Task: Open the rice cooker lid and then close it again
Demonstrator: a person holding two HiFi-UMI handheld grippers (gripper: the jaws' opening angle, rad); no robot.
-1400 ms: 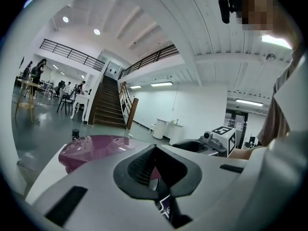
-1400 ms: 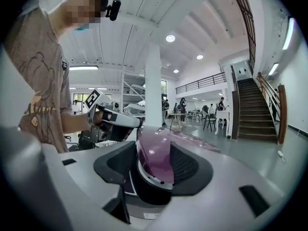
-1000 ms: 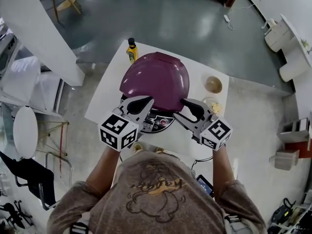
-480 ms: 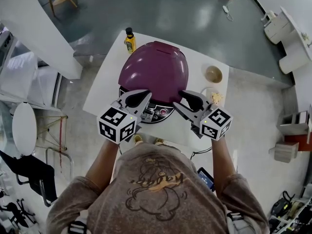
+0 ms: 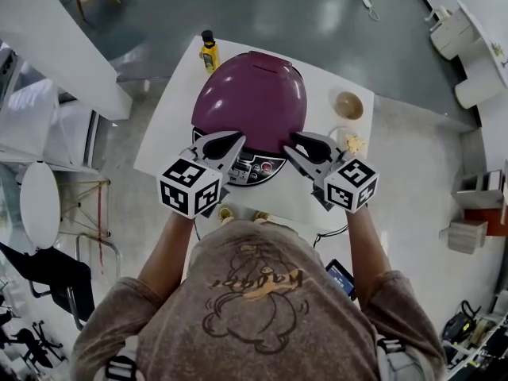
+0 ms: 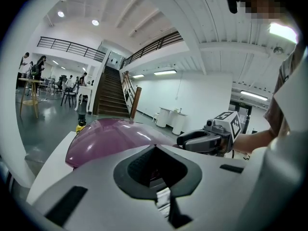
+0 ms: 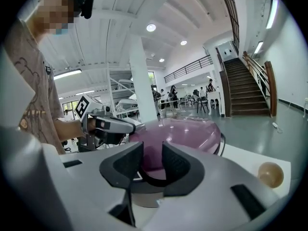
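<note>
Ceiling lights [image 6: 95, 22] are shining above a glossy grey floor [image 5: 317, 22], while a dark staircase [image 6: 109, 93] is climbing toward a railed balcony [image 6: 67, 44].

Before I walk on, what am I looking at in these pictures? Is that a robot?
No robot: a person holds a claw in each hand. One picture comes from a camera on the person's head, looking down; the other two ride on the claws. On the white table stand a purple-lidded rice cooker, a yellow bottle and a small bowl. The left claw is shut and empty. The right claw has just been closing, jaws apart, nothing between them. Both hover near the cooker's front; its lid is down.
</note>
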